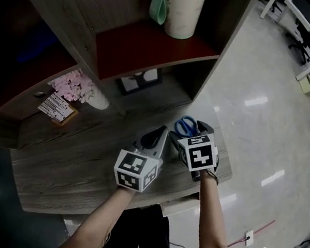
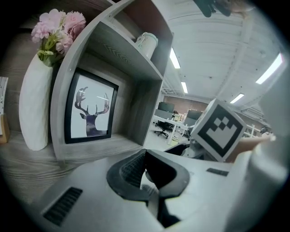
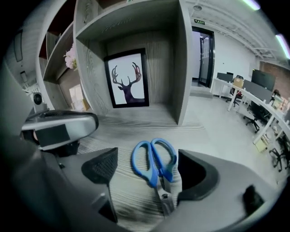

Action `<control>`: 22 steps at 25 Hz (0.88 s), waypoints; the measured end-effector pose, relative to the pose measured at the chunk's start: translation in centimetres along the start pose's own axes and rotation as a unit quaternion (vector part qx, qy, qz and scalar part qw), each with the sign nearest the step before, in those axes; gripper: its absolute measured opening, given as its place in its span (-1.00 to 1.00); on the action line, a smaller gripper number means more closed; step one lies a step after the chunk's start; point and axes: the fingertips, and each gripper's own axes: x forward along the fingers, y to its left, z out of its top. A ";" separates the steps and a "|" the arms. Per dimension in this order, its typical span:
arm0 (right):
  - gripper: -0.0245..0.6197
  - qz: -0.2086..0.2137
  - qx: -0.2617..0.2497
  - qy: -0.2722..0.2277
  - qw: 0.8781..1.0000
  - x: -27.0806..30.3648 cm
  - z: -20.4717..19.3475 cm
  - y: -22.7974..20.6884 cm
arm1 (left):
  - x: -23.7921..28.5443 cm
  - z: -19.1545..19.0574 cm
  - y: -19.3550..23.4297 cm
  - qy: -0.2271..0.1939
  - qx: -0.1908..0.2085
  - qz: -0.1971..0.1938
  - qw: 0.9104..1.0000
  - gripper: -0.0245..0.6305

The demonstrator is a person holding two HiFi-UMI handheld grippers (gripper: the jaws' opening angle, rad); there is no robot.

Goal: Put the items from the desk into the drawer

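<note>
**A:** How far along did the job look?

**B:** Hardly begun, I'd judge. The wood-grain surface (image 1: 71, 166) was carrying its things, and no view showed a drawer, open or shut. The shelf unit (image 1: 153, 47) stood at the back of it. A framed deer print (image 3: 127, 79) sat in its lower cubby, and a white vase (image 2: 36, 108) of pink flowers stood just beside the unit.

**A:** And the item to be moved?

**B:** The blue-handled scissors (image 3: 156, 167) lay flat on the surface near its right-hand edge, not yet lifted. In the head view they sat at about 11 o'clock from the right marker cube. Everything was left to do: the pickup, the carry, the drawer itself.

**A:** How were the arms set?

**B:** Both reached in from 6 o'clock. The right forearm (image 1: 213, 223) ran nearly straight up the head view. It pitched the right hand-held gripper (image 3: 148, 163) steeply down over the scissors.

**A:** Was it gripping them?

**B:** No. Its jaws stood wide, one on each side of the handles, and neither pad touched them.

**A:** And the left?

**B:** The left forearm (image 1: 97, 226) angled in toward 1 o'clock. It held the left hand-held gripper (image 2: 144, 156) flatter, aimed at the cubby. The jaws were closed tip to tip on nothing, just beside the right one.
</note>
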 end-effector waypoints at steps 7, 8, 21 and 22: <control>0.29 -0.021 0.020 0.017 0.999 1.2 0.1 -0.8 | -0.2 -0.5 0.2 0.003 -0.007 -0.006 1.000 -0.90; 0.29 -0.021 0.022 0.017 0.999 1.2 0.1 -0.8 | -0.2 -0.5 0.2 0.003 -0.007 -0.006 1.000 -0.90; 0.21 -0.040 0.042 0.022 0.998 1.2 0.3 -1.1 | -0.5 -0.3 0.6 0.000 -0.023 0.002 1.000 -0.90; 0.14 -0.041 0.043 0.017 0.998 1.1 0.4 -1.0 | -0.6 -0.3 0.7 0.000 -0.023 0.003 1.000 -0.90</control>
